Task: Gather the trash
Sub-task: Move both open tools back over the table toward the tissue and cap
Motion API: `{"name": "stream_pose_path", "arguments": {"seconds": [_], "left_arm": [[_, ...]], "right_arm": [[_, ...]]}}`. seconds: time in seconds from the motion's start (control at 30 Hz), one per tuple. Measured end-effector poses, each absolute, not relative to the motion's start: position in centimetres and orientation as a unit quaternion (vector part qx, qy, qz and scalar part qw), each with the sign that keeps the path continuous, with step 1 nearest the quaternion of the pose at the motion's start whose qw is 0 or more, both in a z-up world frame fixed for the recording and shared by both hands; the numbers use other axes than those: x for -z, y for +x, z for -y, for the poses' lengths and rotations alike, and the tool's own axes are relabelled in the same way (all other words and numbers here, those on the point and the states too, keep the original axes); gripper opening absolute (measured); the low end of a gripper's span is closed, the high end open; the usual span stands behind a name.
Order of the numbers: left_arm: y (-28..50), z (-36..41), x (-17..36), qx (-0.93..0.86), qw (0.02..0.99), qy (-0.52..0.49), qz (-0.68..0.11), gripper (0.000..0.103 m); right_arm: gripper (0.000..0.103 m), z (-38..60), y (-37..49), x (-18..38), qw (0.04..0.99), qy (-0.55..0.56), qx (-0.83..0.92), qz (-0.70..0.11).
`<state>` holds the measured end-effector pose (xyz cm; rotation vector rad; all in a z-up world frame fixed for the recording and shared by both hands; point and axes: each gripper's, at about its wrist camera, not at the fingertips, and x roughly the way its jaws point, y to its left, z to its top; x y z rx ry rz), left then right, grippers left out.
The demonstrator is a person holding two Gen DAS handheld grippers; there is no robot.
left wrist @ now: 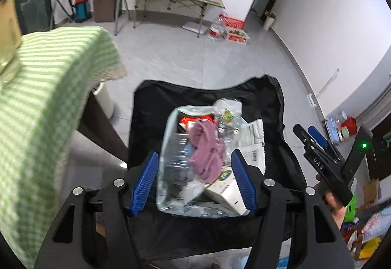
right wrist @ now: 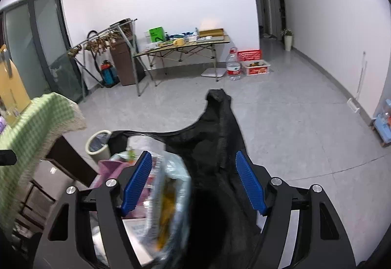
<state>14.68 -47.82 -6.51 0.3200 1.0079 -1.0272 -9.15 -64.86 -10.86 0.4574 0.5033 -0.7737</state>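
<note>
Left tool (left wrist: 194,178) spread wide over trash-filled black bag (left wrist: 273,107).

1 black bag (left wrist: 156,102), 2 tongs (left wrist: 194,179), 1 bin (right wrist: 99,144)

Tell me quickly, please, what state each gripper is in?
Left gripper: open, holding nothing, above the trash bag.
Right gripper: open, holding nothing.

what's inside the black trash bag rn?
In the black trash bag: a purple cloth on top, crushed clear plastic bottle, white carton, printed packaging. Anything under that pile is hidden.
</note>
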Motion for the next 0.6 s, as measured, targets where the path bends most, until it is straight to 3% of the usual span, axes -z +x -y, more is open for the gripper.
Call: {"name": "stream_pose_path", "arguments": {"seconds": [0.37,0.6], "left_arm": [[17.3,37.6,0.2,0.443,0.802,0.063,-0.396,0.073],[19.8,26.4,-3.1,0.379,0.85,0.009,-0.367,0.084]], "right_arm": [[0.069,56.7,-3.1,3.9,0.92,0.114,0.298,-0.226],[0.069,50.2,1.6,0.4,0.947,0.085,0.222,-0.216]]}}
